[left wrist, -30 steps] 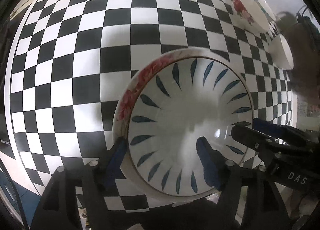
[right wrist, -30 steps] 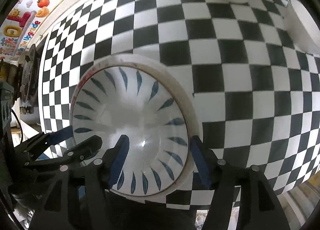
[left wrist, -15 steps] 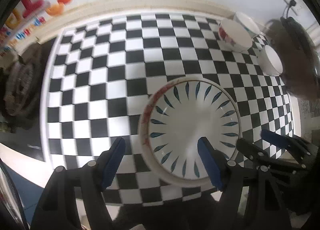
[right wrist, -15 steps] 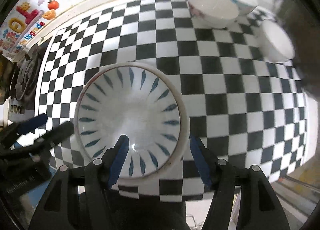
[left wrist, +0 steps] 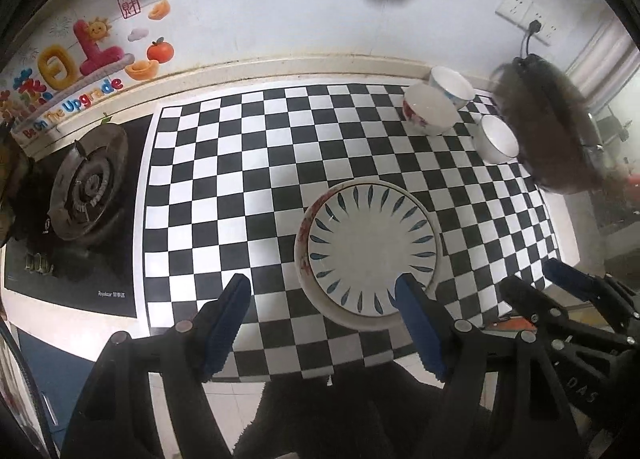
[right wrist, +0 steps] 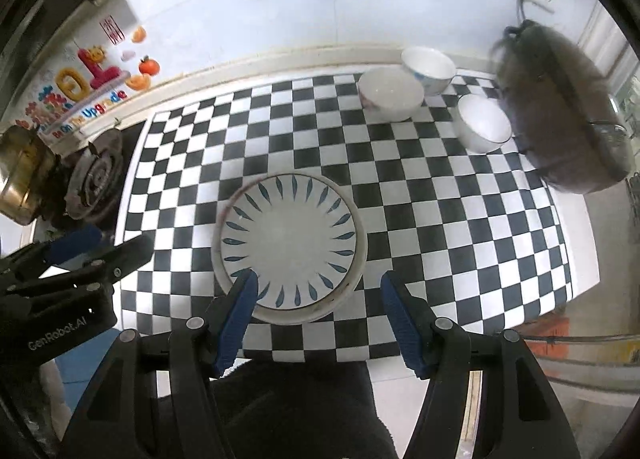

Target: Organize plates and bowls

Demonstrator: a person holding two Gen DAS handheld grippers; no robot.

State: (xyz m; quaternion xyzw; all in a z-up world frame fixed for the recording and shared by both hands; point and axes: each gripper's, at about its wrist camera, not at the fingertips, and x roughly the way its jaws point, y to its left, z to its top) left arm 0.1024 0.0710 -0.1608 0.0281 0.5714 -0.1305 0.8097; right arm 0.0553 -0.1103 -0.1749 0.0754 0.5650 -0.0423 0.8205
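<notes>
A white plate with blue leaf marks (left wrist: pixel 370 251) lies stacked on a larger red-flowered plate (left wrist: pixel 303 239) near the front of the checkered counter (left wrist: pixel 224 195); the stack also shows in the right wrist view (right wrist: pixel 290 243). Three white bowls stand at the back right: a red-flowered bowl (left wrist: pixel 428 109), a blue-marked bowl (left wrist: pixel 452 85) and a plain bowl (left wrist: pixel 498 137). My left gripper (left wrist: pixel 322 291) is open and empty, above and in front of the stack. My right gripper (right wrist: pixel 318 287) is open and empty, also held back from the stack.
A gas burner (left wrist: pixel 90 187) sits at the left of the counter, with a metal kettle (right wrist: pixel 20 175) beside it. A dark pan (left wrist: pixel 552 131) stands at the right edge. The wall (left wrist: pixel 320 19) with stickers and a socket runs behind.
Both grippers have pulled up and back from the stacked plates, so the whole counter and back wall now show. The plates stay in place.
</notes>
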